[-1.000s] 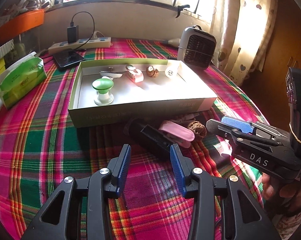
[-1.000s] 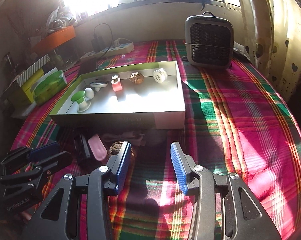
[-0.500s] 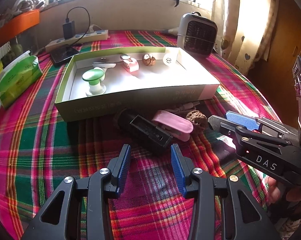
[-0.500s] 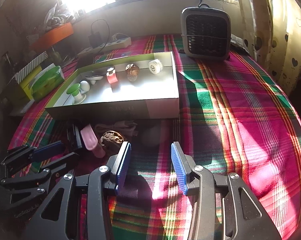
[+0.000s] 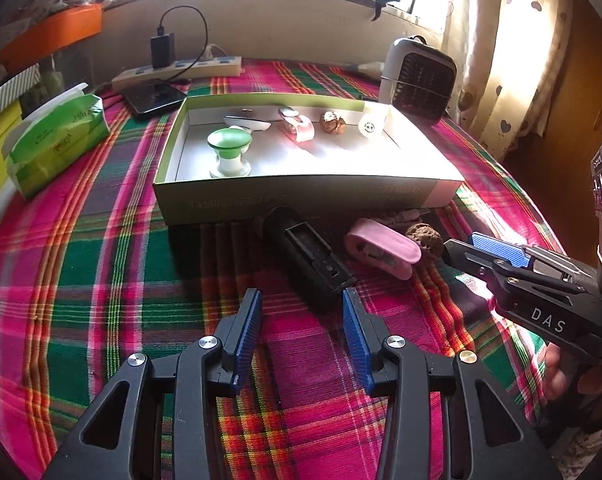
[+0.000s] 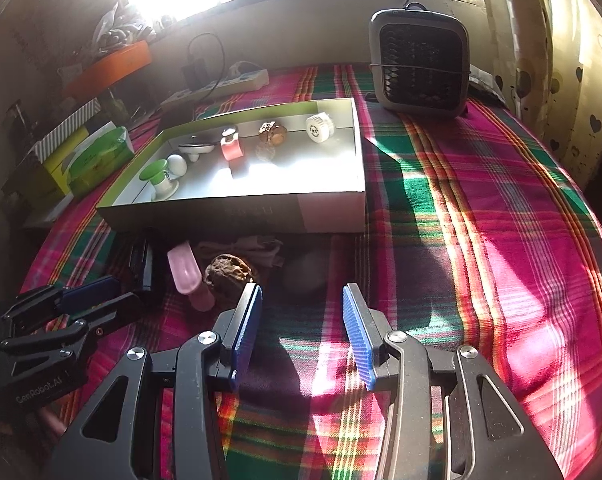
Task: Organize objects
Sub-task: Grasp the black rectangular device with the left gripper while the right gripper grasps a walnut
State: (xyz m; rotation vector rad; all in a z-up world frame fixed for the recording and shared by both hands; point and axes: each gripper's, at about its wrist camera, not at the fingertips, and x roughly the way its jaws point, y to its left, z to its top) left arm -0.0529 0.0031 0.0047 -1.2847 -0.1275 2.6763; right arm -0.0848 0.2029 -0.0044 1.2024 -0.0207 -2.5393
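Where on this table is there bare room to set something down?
The box floor is bare along its near side, in front of the green-topped stand. The plaid cloth lies bare right of the box, below the small fan. It is crowded just before the box: a black device, a pink clip and a walnut.

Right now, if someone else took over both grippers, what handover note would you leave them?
Left gripper: open, empty, over the cloth just short of the black case.
Right gripper: open, empty, its left finger near the walnut.
In the box: green stand, white dish, pink clip, a walnut, white cap.
On the cloth in front of the box: black case, pink holder, walnut, a crumpled rag.
Left to do: move these into the box.
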